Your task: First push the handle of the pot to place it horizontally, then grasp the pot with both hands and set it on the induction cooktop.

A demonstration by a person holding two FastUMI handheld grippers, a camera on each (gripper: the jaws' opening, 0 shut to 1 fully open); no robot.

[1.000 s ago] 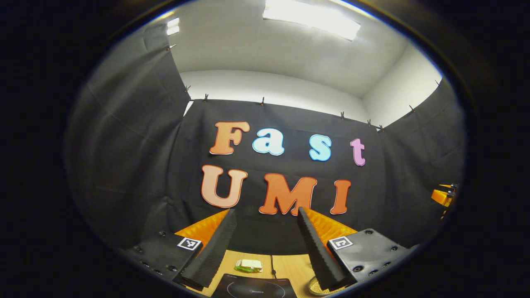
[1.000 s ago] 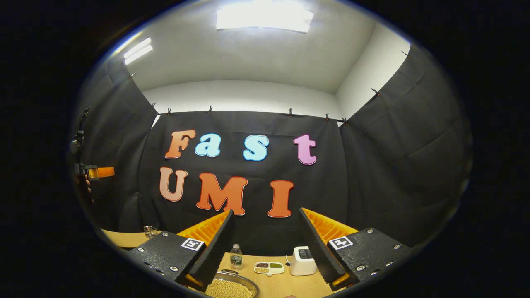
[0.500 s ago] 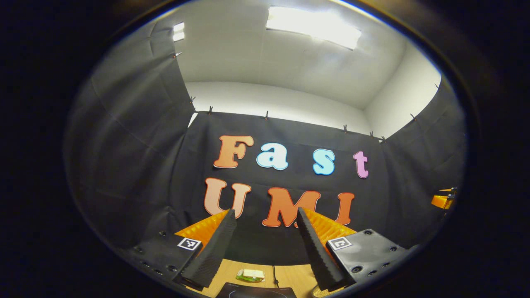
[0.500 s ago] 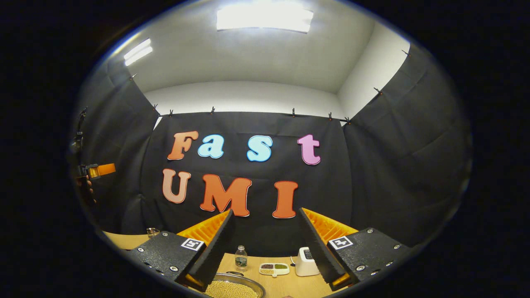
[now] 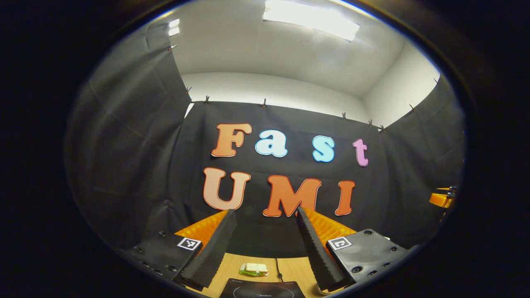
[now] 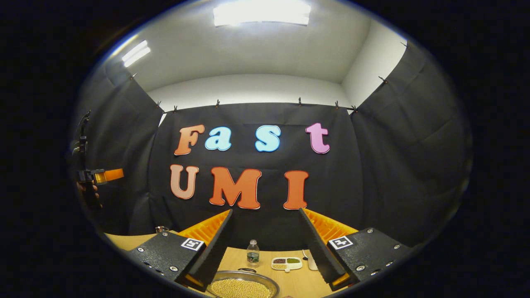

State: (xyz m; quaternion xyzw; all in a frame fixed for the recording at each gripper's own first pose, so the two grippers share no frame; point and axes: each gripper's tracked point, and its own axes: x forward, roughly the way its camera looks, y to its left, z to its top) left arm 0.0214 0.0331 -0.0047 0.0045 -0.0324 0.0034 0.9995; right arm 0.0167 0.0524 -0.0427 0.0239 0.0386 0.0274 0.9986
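The metal pot [image 6: 242,285], full of pale yellow beans, sits on the wooden table just below my right gripper [image 6: 265,212]. A small dark handle [image 6: 247,270] shows at its far rim. That gripper is open, with nothing between its fingers. The black induction cooktop [image 5: 263,290] lies at the bottom of the left gripper view, below my left gripper [image 5: 265,212], which is also open and holds nothing. Each gripper shows at the edge of the other's view: the right one [image 5: 441,199] at the far right, the left one [image 6: 101,176] with a hand at the far left.
Behind the cooktop lie a wrapped sandwich [image 5: 254,269] and a thin cable [image 5: 278,269]. Beyond the pot stand a small water bottle [image 6: 253,252], a divided dish of beans [image 6: 286,263], a white appliance [image 6: 309,261] half hidden by a finger, and a glass [image 6: 160,229] at the left.
The right gripper view has tilted down and shifted, so more of the pot shows and the white appliance has slid behind the finger. The left view rose, then dropped back.
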